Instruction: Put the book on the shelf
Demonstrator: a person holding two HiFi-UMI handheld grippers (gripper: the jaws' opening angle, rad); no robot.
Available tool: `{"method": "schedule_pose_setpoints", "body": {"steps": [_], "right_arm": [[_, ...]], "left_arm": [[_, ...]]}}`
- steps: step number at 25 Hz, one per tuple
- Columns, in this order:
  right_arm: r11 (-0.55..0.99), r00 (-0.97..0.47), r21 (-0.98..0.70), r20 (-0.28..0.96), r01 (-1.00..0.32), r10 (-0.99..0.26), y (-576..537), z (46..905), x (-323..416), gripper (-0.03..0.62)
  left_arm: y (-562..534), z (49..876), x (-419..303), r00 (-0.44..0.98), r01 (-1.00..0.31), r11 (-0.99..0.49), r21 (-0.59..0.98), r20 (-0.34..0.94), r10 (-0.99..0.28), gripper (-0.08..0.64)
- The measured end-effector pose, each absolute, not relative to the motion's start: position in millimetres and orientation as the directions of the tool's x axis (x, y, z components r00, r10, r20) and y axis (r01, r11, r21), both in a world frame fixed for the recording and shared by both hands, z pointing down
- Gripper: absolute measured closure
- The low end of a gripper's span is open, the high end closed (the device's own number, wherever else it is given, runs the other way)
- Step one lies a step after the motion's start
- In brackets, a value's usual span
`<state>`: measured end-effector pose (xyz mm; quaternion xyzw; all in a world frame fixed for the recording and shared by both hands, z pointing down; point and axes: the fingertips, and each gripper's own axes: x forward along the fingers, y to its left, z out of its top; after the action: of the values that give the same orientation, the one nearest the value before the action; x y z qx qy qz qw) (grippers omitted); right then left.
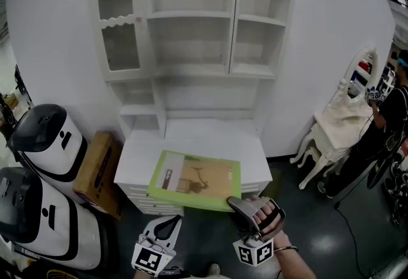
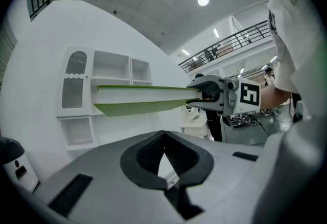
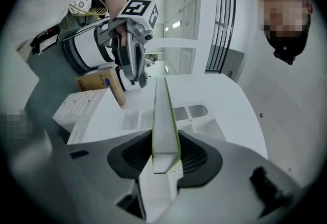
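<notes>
A green-covered book (image 1: 194,181) hangs flat just above the white drawer cabinet (image 1: 137,160), below the white shelf unit (image 1: 191,35). My right gripper (image 1: 247,207) is shut on the book's near right corner. In the right gripper view the book (image 3: 164,115) runs edge-on between the pads, pointing toward the shelf unit (image 3: 196,111). My left gripper (image 1: 167,225) sits low, left of the right one and under the book's near edge, with its jaws together and nothing in them. In the left gripper view, the book (image 2: 143,100) and the right gripper (image 2: 214,92) are above my left gripper (image 2: 163,138).
A cardboard box (image 1: 97,169) leans against the cabinet's left side. Two white and black machines (image 1: 44,134) stand at the far left. A white chair and vanity table (image 1: 338,125) stand at the right, with a person (image 1: 382,137) beside them.
</notes>
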<state>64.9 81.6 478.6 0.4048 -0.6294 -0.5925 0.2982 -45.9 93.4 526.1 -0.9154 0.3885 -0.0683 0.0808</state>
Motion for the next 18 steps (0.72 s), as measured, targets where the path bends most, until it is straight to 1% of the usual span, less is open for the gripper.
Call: {"method": "schedule_pose_setpoints", "body": {"steps": [2,8,18], "right_arm": [[-0.032,-0.503,0.987,-0.107,-0.155,-0.857,81,478,65,0.44],[-0.023,-0.527,0.988,-0.101,-0.153,-0.844,69,469,100,0.44],[0.004,-0.554,0.983,-0.099,-0.183,-0.827,44,472,111,0.44]], "left_arm": [[91,525,-46,0.684,-0.709,-0.681,-0.182,0.057,-0.727,0.552],[82,516,-10,0.675,-0.723,-0.677,-0.137,0.072,-0.734,0.552],[70,515,-11,0.631,-0.76,-0.639,-0.12,0.098,-0.769,0.552]]}}
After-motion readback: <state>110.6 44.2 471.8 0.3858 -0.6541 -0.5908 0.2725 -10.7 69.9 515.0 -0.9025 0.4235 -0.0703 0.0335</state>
